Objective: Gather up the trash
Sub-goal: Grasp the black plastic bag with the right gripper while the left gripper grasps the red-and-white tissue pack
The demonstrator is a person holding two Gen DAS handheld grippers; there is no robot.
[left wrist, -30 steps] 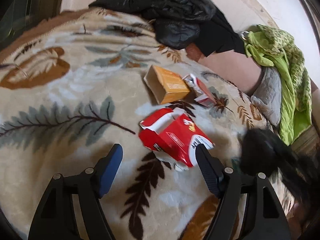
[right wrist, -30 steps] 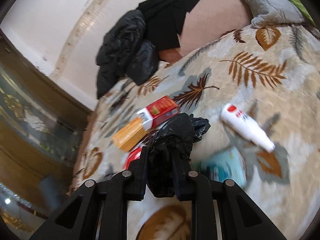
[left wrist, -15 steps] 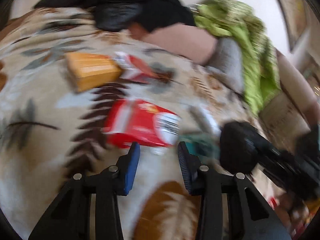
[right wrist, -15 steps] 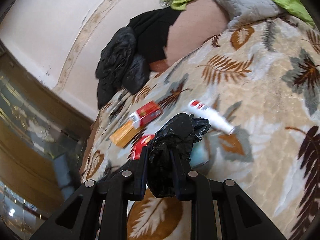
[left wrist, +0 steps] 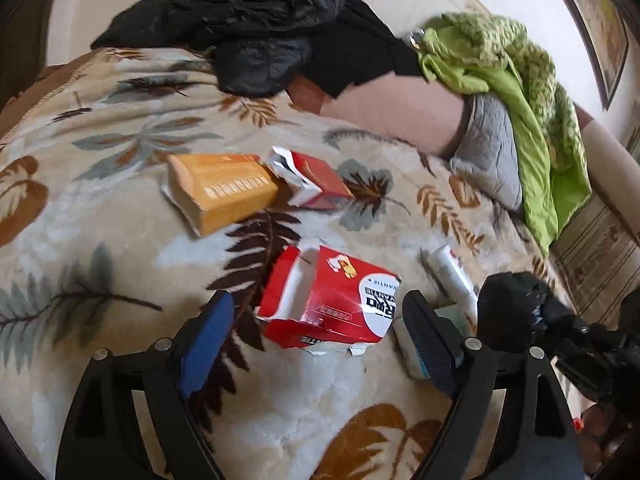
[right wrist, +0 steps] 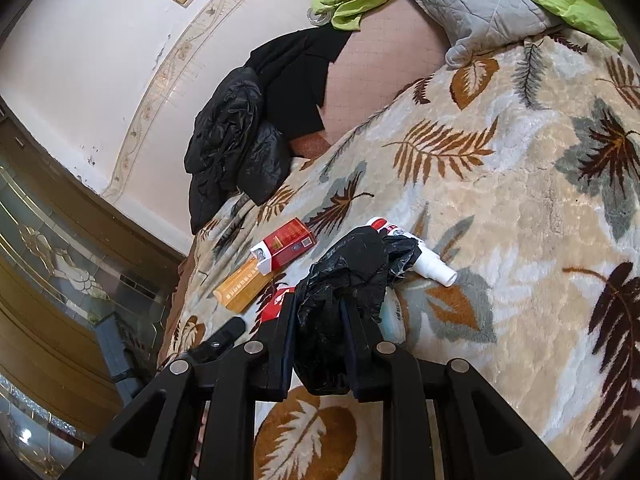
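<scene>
My left hand-held gripper [left wrist: 316, 340], jaws just spread, straddles the torn red carton [left wrist: 332, 304]: light, crushable, best pinched across its flat sides. My right hand-held gripper [right wrist: 318, 344] pinches the limp black bag [right wrist: 348, 276].

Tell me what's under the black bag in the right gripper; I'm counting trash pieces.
Under the black bag, a white bottle pokes out, plus a pale teal packet's edge. Whatever else lies beneath is hidden.

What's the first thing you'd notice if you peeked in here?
Probably the torn red box, lying on the leafy blanket right between the open left gripper fingers. Next, the crumpled black bag pinched in the right gripper, and the orange box farther back.
</scene>
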